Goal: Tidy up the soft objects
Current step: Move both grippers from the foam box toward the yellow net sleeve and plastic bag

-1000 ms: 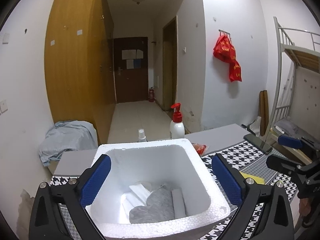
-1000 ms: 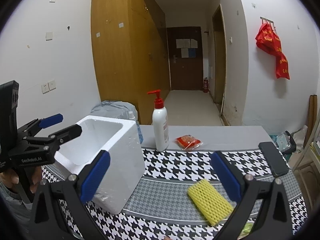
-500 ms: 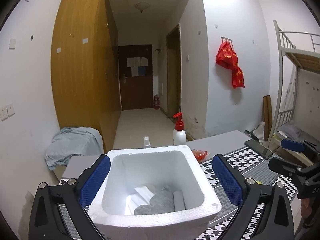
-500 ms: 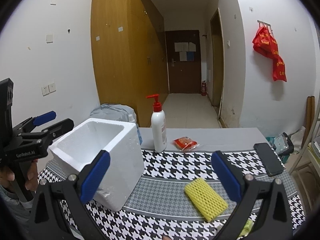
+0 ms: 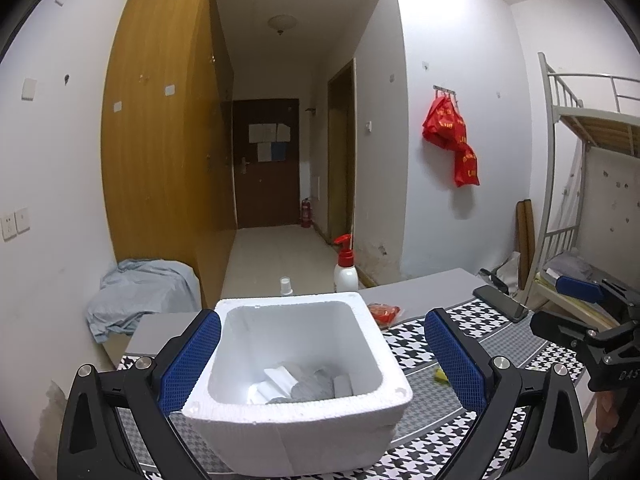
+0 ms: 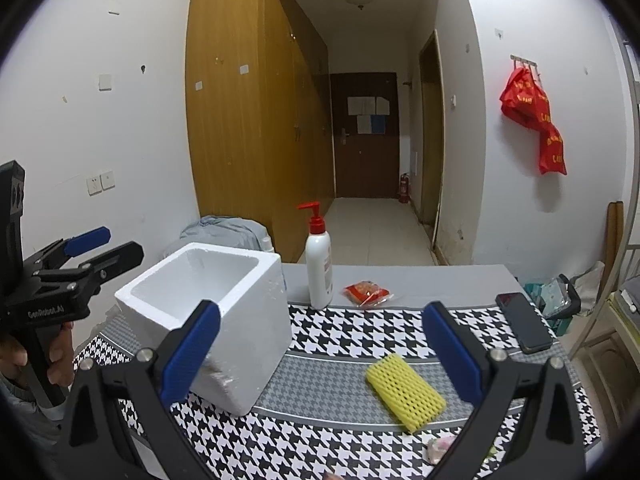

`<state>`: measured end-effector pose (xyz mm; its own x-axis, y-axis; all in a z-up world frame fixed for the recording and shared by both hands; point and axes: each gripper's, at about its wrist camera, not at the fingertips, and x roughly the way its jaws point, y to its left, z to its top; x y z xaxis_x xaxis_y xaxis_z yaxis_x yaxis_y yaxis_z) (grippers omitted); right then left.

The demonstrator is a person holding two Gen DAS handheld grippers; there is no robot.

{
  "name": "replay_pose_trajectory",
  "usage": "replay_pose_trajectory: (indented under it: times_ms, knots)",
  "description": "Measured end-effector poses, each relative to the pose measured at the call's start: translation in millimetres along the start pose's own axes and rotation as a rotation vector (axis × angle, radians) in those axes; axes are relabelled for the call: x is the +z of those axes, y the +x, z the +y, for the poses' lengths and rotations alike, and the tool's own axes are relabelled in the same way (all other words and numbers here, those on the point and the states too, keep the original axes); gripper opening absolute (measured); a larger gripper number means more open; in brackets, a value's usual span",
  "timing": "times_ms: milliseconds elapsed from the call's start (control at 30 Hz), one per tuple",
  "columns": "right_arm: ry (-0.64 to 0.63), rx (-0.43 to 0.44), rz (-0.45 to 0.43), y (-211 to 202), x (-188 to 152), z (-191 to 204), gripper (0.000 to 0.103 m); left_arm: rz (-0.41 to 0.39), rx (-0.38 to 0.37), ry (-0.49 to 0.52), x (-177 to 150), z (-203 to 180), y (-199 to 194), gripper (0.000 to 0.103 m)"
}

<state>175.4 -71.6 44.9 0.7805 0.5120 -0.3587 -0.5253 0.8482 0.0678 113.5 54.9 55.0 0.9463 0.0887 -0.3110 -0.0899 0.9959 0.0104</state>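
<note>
Your left gripper [image 5: 322, 350] is spread wide and holds nothing; it hangs just above and behind the white foam box [image 5: 296, 404], its blue pads [image 5: 191, 354] flanking the box's width without touching it, a stance that lets you look straight down into the opening. At the bottom of the box lie soft pieces already gathered: folded white foam sheets [image 5: 276, 380] and a grey felt-like piece [image 5: 314, 384]. Your right gripper [image 6: 320, 350] is likewise wide open and empty, raised over the houndstooth tablecloth [image 6: 360, 332]. Just ahead of it, lying flat and well apart from the box, is a yellow foam net sleeve [image 6: 404, 392], probably the next soft item to collect. Further back stand a pump bottle [image 6: 319, 268] beside a red snack packet [image 6: 366, 292], with a black phone [image 6: 524, 322] at the right edge.
</note>
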Motion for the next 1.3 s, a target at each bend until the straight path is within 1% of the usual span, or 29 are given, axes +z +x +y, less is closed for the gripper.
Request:
replay_pose_trajectory:
  times_ms: [200,467,667,800,967,1100,1133,1233,1300]
  knots:
    - [-0.008,-0.003,-0.009,-10,-3,4,0.102,-0.029,-0.016,0.01,-1,-4,-13,0.102]
    - [-0.019,-0.023,-0.027,-26,-7,7,0.102,-0.043,-0.036,0.008,-5,-9,-25,0.102]
    - [-0.019,-0.04,-0.046,-34,-15,8,0.102,-0.063,-0.054,0.006,-13,-13,-34,0.102]
    - [-0.018,-0.041,-0.052,-36,-20,7,0.102,-0.073,-0.045,0.008,-21,-15,-38,0.102]
    - [-0.003,-0.046,-0.081,-39,-32,8,0.102,-0.083,-0.03,-0.009,-35,-17,-44,0.102]
    - [-0.022,-0.084,-0.089,-42,-42,12,0.102,-0.101,-0.027,-0.01,-44,-18,-50,0.102]
    - [-0.024,-0.085,-0.091,-42,-45,13,0.102,-0.107,-0.034,-0.016,-47,-19,-50,0.102]
    - [-0.018,-0.081,-0.093,-43,-52,12,0.102,-0.143,-0.095,-0.004,-58,-22,-51,0.102]
    - [0.001,-0.089,-0.09,-41,-59,10,0.102,-0.15,-0.09,-0.001,-66,-24,-48,0.102]
